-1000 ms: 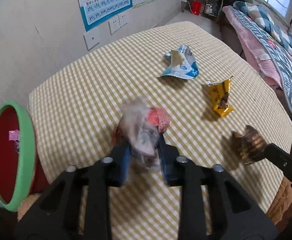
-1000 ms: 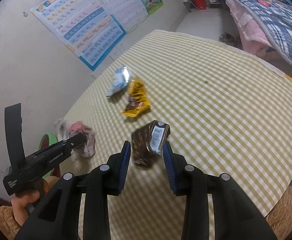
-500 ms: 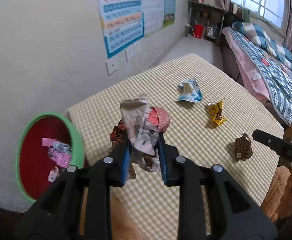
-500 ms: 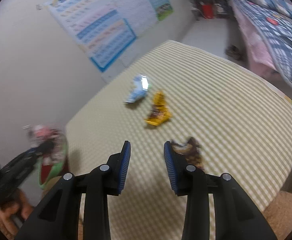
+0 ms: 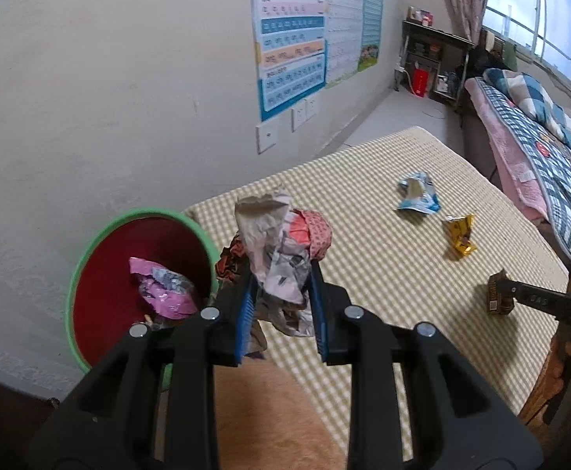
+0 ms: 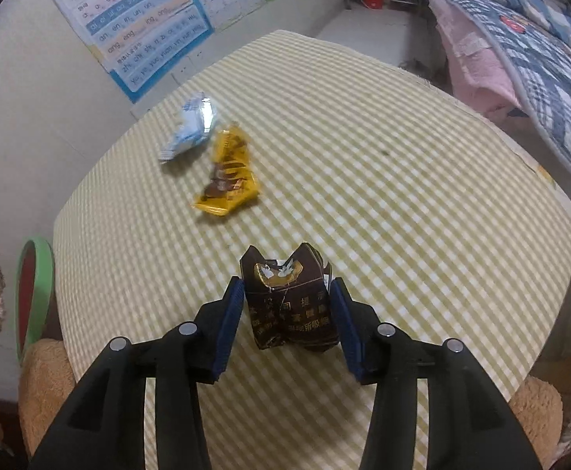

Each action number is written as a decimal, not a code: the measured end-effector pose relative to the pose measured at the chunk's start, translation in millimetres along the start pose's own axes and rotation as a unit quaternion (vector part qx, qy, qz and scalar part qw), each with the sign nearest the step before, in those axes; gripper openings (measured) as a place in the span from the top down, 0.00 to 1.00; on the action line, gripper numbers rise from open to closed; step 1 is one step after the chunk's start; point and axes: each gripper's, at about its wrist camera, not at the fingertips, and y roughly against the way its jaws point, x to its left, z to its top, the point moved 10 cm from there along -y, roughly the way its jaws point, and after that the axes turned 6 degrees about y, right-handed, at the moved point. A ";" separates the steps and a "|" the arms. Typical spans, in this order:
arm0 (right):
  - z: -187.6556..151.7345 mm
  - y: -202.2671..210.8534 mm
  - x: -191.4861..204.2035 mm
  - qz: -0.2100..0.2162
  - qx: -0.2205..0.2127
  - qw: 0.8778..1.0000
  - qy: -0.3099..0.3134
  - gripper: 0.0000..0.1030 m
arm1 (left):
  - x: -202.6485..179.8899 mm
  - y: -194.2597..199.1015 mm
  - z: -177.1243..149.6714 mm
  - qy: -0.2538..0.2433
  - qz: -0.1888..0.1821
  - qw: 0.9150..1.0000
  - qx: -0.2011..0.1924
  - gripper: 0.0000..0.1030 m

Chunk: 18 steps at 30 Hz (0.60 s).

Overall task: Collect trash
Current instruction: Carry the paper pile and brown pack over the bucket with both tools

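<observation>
My left hand-held gripper (image 5: 281,309) is clenched on a crumpled wad of wrappers (image 5: 281,254) — grey-white paper, a pink-red patterned piece, some dark red foil — held up over the table's near left corner, beside the green-rimmed red bin (image 5: 136,274) that stands just off that corner against the wall. A pink wrapper (image 5: 164,293) lies inside the bin.

My right hand-held gripper (image 6: 287,321) straddles a crushed dark brown pack (image 6: 291,305) near the table's near edge; its jaws are opening, the blue pads standing just clear of the pack's sides. The pack carries gold Chinese characters, too creased for me to read in full.

Farther in on the yellow checked table (image 6: 402,196), a yellow wrapper (image 6: 228,184) with brown print lies towards the left edge, and just beyond it a blue-and-white foil packet (image 6: 191,125); the two nearly touch. Their lettering is too small to read.

On the wall past the table's left edge hangs a pinyin chart (image 6: 144,23) — I can read "an en", "ang eng ing ong", "zhi chi shi" and "yu ye yue yuan yin yun ying".
</observation>
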 end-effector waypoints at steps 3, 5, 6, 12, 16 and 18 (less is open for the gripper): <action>-2.9 0.9 8.4 -0.007 0.001 1.000 0.019 0.60 | 13.9 0.3 0.4 0.014 0.007 1.000 0.001 0.76; -1.9 8.4 12.2 -0.007 -0.010 1.000 0.019 0.77 | 22.3 1.5 1.5 0.019 0.013 1.000 -0.001 0.76; -0.4 13.9 17.4 0.002 -0.015 1.000 0.019 0.84 | 27.2 2.9 2.5 0.021 0.018 1.000 -0.003 0.76; 11.1 37.8 67.2 0.037 -0.046 0.996 0.073 0.99 | 53.6 9.4 8.8 0.030 0.043 0.999 -0.015 0.76; 11.7 36.5 64.5 0.035 -0.047 0.995 0.075 0.66 | 69.4 13.4 6.6 0.041 0.045 0.998 -0.013 0.76; 9.5 31.1 49.0 0.013 -0.039 0.997 0.068 0.58 | 74.1 12.7 4.5 0.045 0.046 0.998 -0.011 0.76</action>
